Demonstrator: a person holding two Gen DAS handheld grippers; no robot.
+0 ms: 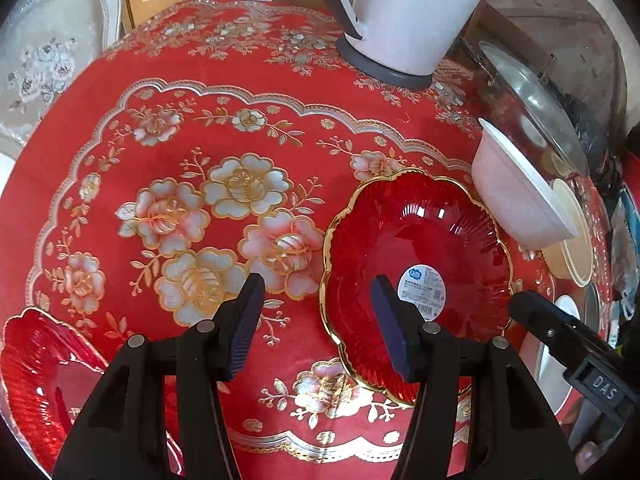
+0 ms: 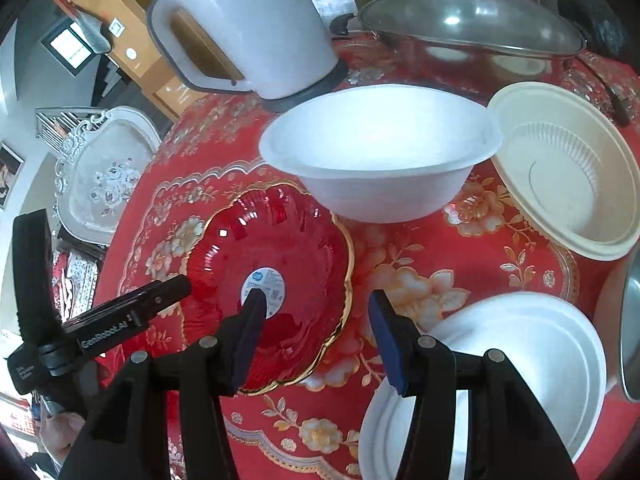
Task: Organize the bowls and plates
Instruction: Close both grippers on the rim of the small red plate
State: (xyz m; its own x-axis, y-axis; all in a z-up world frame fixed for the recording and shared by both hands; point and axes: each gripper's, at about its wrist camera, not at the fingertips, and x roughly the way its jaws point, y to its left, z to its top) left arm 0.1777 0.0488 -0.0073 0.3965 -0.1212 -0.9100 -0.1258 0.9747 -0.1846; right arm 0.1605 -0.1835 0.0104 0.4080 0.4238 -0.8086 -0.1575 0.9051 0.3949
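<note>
Both my left gripper (image 1: 318, 324) and right gripper (image 2: 314, 336) hang half-open and empty over the gold-rimmed red glass plate (image 2: 276, 280), flanking it for pickup.

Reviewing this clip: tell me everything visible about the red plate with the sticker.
The red plate looks like clear red glass, ribbed, with a scalloped gold rim. A round white and blue label sits at its centre. It lies flat and empty on the flowered red tablecloth, right way up, in front of the white bowl. Both grippers are open above it; whether either touches it cannot be told.
</note>
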